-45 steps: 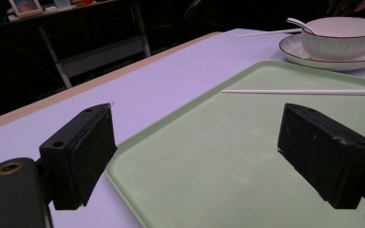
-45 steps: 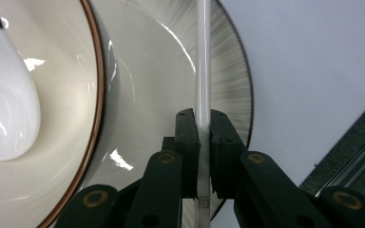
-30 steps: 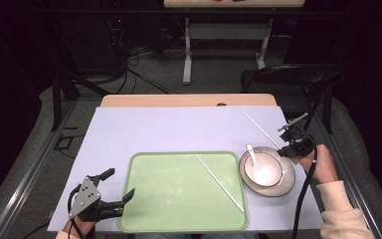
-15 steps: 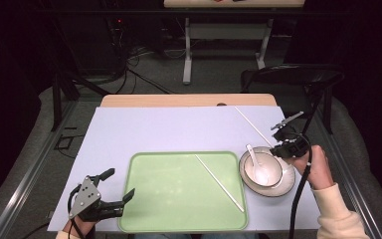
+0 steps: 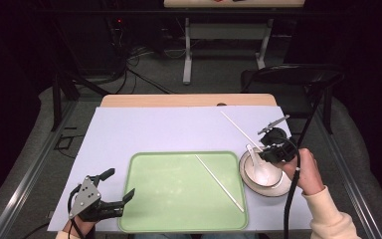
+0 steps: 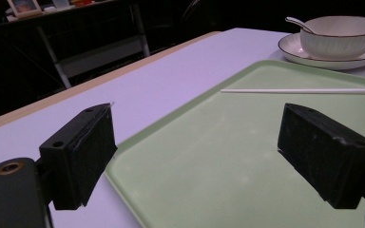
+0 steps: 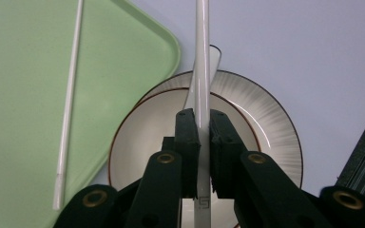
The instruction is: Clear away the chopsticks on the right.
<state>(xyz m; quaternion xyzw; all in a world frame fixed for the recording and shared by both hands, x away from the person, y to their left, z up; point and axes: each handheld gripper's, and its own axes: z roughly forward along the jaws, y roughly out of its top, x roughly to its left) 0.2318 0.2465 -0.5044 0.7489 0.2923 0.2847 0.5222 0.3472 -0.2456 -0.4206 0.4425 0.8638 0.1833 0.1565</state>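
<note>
My right gripper (image 5: pixel 267 147) hovers over the white bowl (image 5: pixel 262 174), shut on a white chopstick (image 7: pixel 202 47) that points away over the lilac mat. The bowl sits on a ribbed plate (image 7: pixel 271 118) with a white spoon (image 5: pixel 251 151) leaning in it. A second white chopstick (image 5: pixel 219 182) lies diagonally on the green tray (image 5: pixel 179 199). My left gripper (image 5: pixel 122 181) rests at the tray's near left corner, its jaws wide open and nothing between them. In the left gripper view the tray (image 6: pixel 209 156), the chopstick (image 6: pixel 299 90) and the bowl (image 6: pixel 342 35) lie ahead.
A lilac mat (image 5: pixel 154 129) covers the wooden table (image 5: pixel 179 100). A black chair (image 5: pixel 288 79) stands behind the table's far right corner. Cables and a table's legs sit on the floor beyond. A cable (image 5: pixel 291 199) trails from my right gripper.
My right gripper has carried the chopstick leftward, from beside the plate to above the bowl. The left gripper has stayed put.
</note>
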